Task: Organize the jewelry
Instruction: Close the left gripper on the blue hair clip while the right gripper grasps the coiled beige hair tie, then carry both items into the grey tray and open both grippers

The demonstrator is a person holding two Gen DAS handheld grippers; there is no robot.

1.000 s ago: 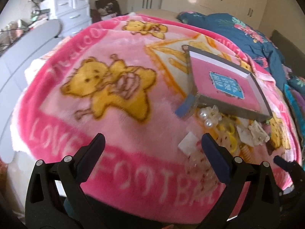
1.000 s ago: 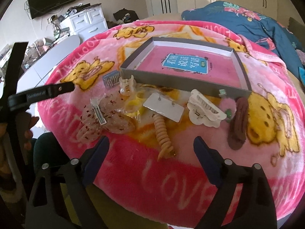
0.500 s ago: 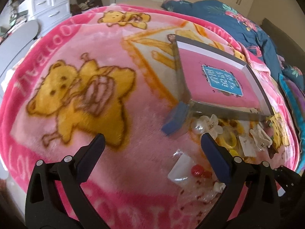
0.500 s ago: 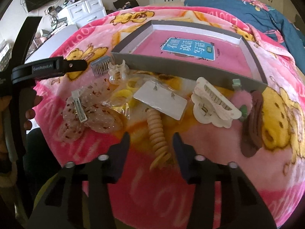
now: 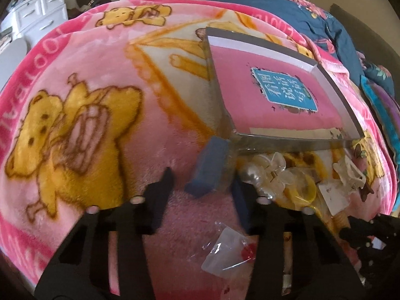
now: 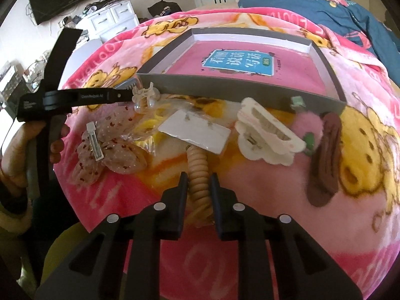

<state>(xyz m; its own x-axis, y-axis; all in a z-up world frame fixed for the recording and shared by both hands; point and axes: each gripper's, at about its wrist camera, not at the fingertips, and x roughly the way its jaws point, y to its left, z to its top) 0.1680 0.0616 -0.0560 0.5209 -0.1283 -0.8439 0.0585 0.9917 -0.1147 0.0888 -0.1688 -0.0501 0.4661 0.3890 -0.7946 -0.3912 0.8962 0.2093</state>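
Observation:
My left gripper (image 5: 201,177) hangs over a blue comb (image 5: 210,160) by the near corner of the grey tray (image 5: 287,140). Its jaws are closing with the comb between them, and a strip of blanket still shows beside the left finger. The right wrist view shows the left gripper (image 6: 120,97) from the side, in a person's hand (image 6: 25,145). My right gripper (image 6: 198,175) is shut on a beige spiral hair tie (image 6: 197,160) lying on the pink blanket. The tray (image 6: 225,87) holds a pink book.
Along the tray's front wall lie a clear pearl claw clip (image 5: 265,172), an earring card (image 6: 197,132), a white claw clip (image 6: 267,135), a dotted bow clip (image 6: 110,155), a pink pompom (image 6: 307,127) and a brown hair tie (image 6: 325,155). A blue quilt (image 6: 350,10) lies behind.
The right jaws closed onto the spiral hair tie. The left gripper moved down and toward the tray corner, then narrowed its jaws around the blue comb.

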